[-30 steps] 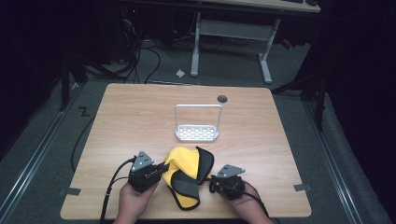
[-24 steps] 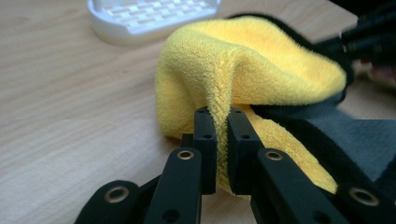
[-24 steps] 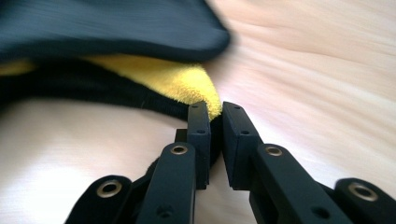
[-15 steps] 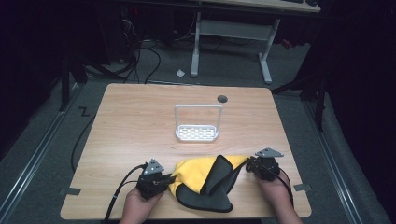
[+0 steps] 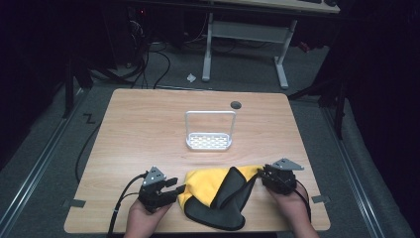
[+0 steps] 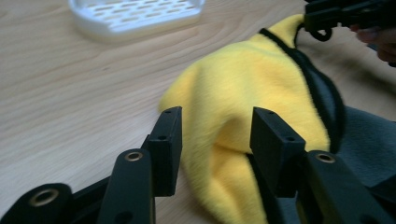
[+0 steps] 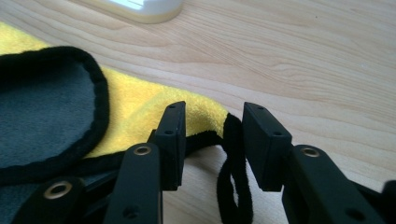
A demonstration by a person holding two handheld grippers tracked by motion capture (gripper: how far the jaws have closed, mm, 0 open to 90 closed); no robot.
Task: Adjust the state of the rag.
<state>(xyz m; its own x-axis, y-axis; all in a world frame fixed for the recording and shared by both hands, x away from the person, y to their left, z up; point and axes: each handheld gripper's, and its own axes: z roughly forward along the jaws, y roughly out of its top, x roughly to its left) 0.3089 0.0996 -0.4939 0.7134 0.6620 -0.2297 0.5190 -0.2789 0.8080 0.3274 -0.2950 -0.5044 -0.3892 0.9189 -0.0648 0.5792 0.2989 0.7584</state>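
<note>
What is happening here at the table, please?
A person works on a yellow and grey cloth with two hand-held grippers. The left gripper has open jaws around a raised yellow fold. The right gripper is open at the cloth's corner, where a black loop lies. A white rack stands farther back, untouched.

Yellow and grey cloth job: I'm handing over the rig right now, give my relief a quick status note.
Left gripper: open, jaws astride a raised fold of the yellow and grey fleece cloth with black trim.
Right gripper: open, around the cloth's corner and black hanging loop.
Cloth lies rumpled at the near edge of the wooden table; white slotted tray with wire handle sits mid-table.
Left: grip, flatten or fold.
</note>
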